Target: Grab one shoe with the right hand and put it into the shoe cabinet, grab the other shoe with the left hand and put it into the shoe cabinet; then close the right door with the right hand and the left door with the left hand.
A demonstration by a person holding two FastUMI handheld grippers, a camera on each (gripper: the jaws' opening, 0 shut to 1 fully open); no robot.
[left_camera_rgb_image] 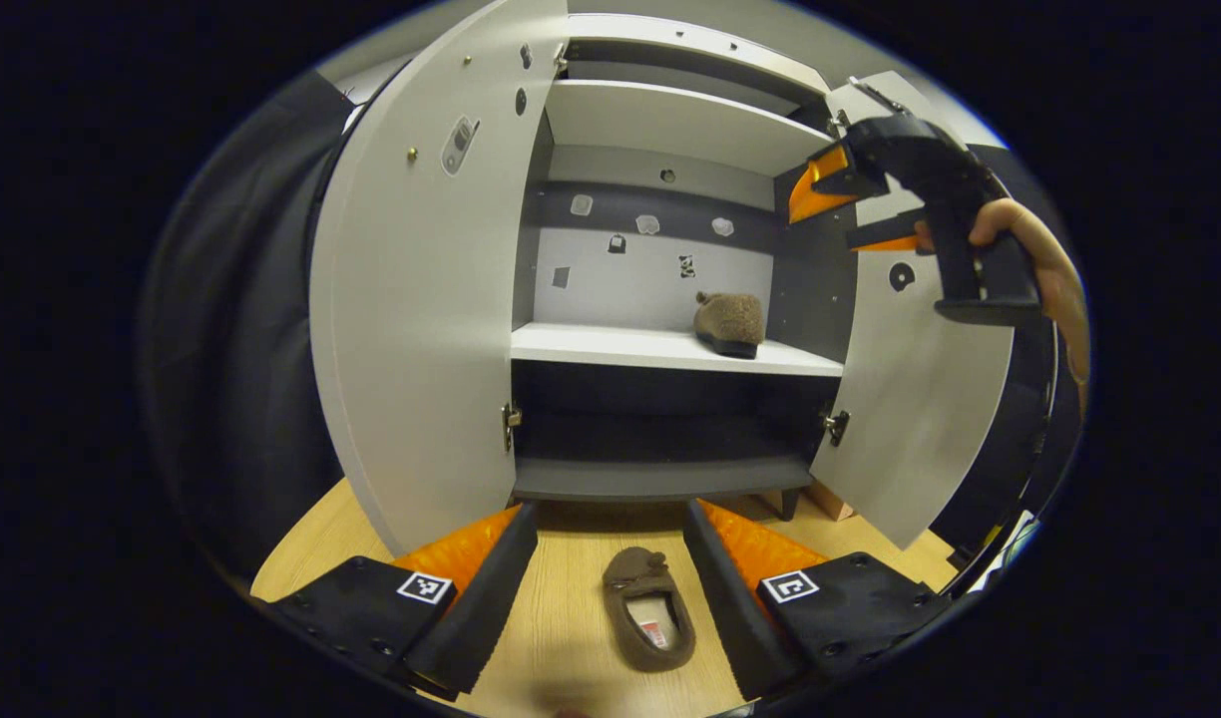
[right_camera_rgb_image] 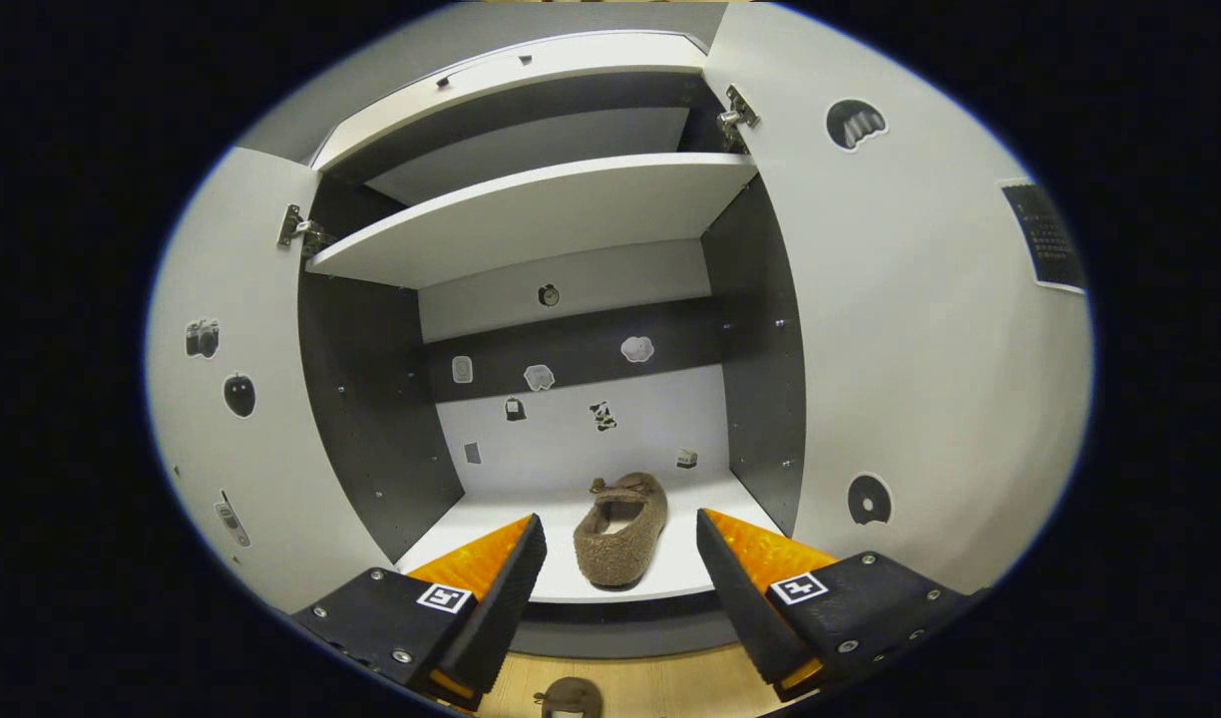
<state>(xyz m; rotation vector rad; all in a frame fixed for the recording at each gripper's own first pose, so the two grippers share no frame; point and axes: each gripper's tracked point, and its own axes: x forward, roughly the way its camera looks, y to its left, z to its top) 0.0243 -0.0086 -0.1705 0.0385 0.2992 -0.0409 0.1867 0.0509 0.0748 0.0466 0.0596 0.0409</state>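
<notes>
The left claw hangs released low over the wooden floor, its fingers spread wide. Between those fingers, touching neither, a brown slipper lies on the floor with its opening up. Ahead of this claw stands the shoe cabinet, with the left door swung out on the claw's left and the right door swung out on its right.

Up and to the right of the left claw, the right claw is held by a hand in front of the right door. In the right gripper view, the right claw is likewise released and holds nothing. Just beyond its fingertips, centred between them, the second slipper rests on the white middle shelf inside the cabinet, heel toward the claw. Small stickers dot the cabinet's back wall.
</notes>
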